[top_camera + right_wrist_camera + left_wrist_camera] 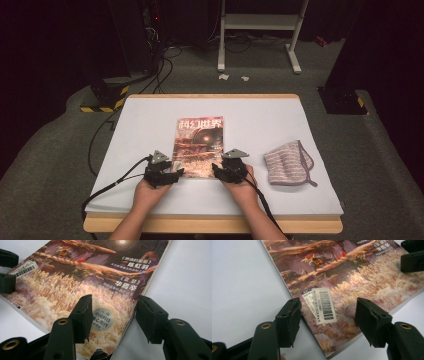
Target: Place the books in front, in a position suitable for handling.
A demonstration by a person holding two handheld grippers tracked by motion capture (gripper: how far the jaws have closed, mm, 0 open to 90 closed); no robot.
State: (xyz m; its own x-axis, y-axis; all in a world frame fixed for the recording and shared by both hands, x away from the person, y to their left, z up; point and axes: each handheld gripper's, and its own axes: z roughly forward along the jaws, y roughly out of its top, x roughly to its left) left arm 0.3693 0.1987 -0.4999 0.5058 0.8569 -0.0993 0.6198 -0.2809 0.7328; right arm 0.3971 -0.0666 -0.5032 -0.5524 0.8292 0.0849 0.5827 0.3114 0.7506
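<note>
A magazine [199, 145] with a reddish-brown illustrated cover lies flat in the middle of the white table cover [150, 125]. My left gripper [175, 171] is at its near left corner. In the left gripper view its jaws stand open [328, 310] on either side of that corner, over the barcode sticker [324, 305], with neither pad pressing on the magazine [342, 277]. My right gripper [219, 170] is at the near right corner. There its jaws [113, 305] are open around the corner with the round silver sticker [102, 318]. Each gripper view also shows the other gripper's jaw tips at its edge.
A grey striped cloth pouch [289, 162] lies on the table to the right of the magazine. Black cables [112, 185] trail off the table's left side. On the floor beyond stand a white frame [260, 30] and a yellow-and-black striped base [105, 97].
</note>
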